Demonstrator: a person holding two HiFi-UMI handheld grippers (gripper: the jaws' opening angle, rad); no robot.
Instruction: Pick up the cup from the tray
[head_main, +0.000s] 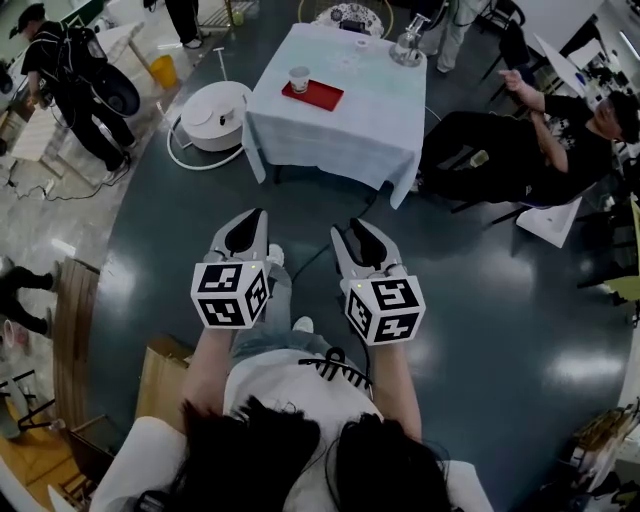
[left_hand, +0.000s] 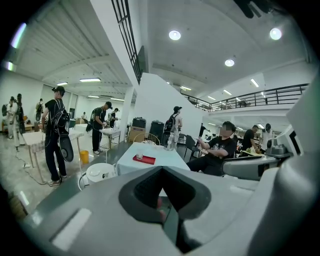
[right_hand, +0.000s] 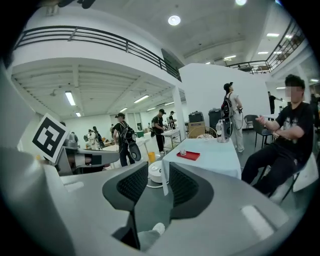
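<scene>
Head view: the cup stands upright, long axis vertical and mouth up, on the red tray on the tabletop. It is well ahead of the left gripper and the right gripper, which are level side by side.

Left gripper view: the fingers are closed together with nothing between them. The cup is far beyond their tips, slightly left.

Right gripper view: the fingers stand slightly apart and the gap is empty. The cup is far ahead, just right of the gap.
</scene>
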